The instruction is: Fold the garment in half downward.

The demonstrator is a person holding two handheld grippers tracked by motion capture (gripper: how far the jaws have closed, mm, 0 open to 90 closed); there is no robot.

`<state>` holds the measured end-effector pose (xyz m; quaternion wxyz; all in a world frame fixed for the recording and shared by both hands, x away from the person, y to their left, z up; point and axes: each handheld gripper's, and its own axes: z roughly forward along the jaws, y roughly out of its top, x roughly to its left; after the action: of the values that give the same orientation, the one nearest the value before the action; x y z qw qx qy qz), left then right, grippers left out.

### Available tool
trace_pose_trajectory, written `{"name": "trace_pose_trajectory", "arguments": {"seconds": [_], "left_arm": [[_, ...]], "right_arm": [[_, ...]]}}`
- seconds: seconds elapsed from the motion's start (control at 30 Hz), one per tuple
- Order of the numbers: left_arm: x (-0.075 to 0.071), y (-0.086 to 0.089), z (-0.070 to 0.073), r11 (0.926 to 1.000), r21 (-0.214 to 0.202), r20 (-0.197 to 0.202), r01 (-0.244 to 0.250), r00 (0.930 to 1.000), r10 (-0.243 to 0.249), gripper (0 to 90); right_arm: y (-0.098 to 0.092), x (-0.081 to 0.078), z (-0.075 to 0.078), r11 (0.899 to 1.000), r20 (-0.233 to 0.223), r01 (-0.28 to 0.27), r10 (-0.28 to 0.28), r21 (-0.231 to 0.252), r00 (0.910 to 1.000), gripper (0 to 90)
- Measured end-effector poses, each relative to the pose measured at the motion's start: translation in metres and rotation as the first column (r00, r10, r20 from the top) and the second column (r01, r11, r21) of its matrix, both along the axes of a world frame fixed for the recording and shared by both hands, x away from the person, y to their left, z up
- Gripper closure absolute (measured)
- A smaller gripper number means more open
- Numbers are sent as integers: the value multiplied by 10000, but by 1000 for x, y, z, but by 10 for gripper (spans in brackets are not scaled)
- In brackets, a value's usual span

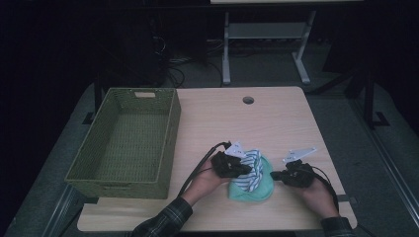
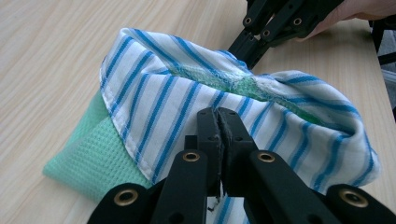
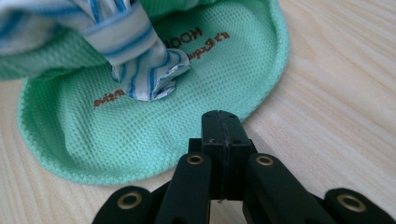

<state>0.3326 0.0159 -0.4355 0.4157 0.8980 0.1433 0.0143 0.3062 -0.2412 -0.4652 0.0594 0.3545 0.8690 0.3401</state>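
Near the desk's front edge, the left gripper has its jaws pinched together on the blue-striped cloth, which lies over a green mesh cloth. Right of it, the right gripper rests with jaws closed, holding nothing. Far left sits a green woven basket.

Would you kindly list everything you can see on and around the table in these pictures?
table: one, light wood, centre, with a round hole near its far edge
basket: one, green woven, on the table's left side
cloth: one, white with blue stripes outside and green mesh with brown lettering inside, bunched on the table's near middle
second table's legs: grey-white, on the floor behind
cables: several, dark, on the floor behind
left gripper: one, black, jaws closed against the striped cloth
right gripper: one, black, jaws closed, empty, at the green edge
hands: two, with plaid sleeves
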Motion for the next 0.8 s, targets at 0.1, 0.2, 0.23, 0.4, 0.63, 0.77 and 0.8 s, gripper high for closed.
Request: {"name": "trace_pose_trajectory", "arguments": {"seconds": [0.1, 0.2, 0.23, 0.4, 0.63, 0.77, 0.8], "left_arm": [[0, -7, -1, 9999, -26, -27, 140, 9999, -140, 874], [1, -14, -1, 9997, -27, -16, 253, 9997, -253, 874], [1, -16, -1, 9996, -32, 1, 271, 9996, -271, 874], [2, -26, -2, 9992, 69, 59, 394, 9992, -395, 874], [5, -38, -13, 9985, 354, -63, 429, 9991, -427, 874], [5, -39, -13, 9986, 323, -43, 429, 9991, -428, 869], [4, -38, -11, 9984, 346, -5, 439, 9990, -439, 866]], "right_arm": [[1, -1, 0, 10000, -78, 42, -41, 30, 10000, 895], [1, -1, 0, 10000, -92, 16, -16, 65, 10000, 895], [0, -1, 0, 10000, -86, -2, 3, 89, 10000, 895], [-4, 0, 1, 9999, -11, 151, -151, 23, 9999, 895], [-12, 0, 8, 9990, 306, 418, -423, 152, 9986, 895], [-13, 0, 9, 9989, 400, 454, -459, 136, 9981, 895], [-14, 0, 10, 9988, 455, 476, -482, 144, 9978, 895]]}}
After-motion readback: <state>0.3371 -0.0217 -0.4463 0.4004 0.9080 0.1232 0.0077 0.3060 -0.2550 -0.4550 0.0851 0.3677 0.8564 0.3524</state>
